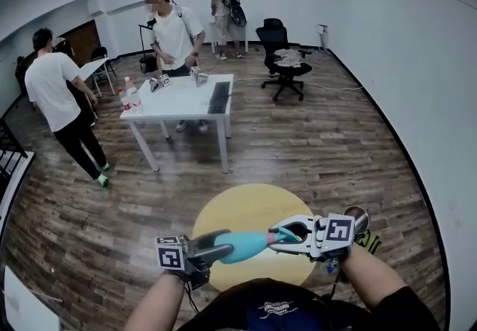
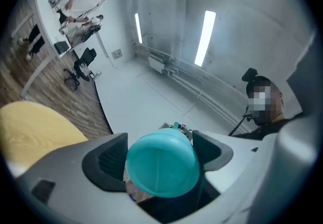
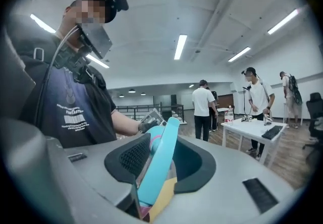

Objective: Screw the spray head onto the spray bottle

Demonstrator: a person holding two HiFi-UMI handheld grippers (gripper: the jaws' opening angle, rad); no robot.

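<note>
1 teal spray bottle (image 1: 242,246) clamped in left gripper (image 1: 215,251) fingers (image 2: 108,160), 1 spray head (image 1: 287,233) clamped in right gripper (image 1: 282,238) fingers (image 3: 132,160)

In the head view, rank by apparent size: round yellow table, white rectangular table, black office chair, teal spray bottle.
round yellow table
white rectangular table
black office chair
teal spray bottle
Nearness inflates the yellow table.

The spray bottle (image 2: 161,165) looks like smooth, faintly glossy teal plastic; the floor (image 1: 335,158) is matt wood planking.
</note>
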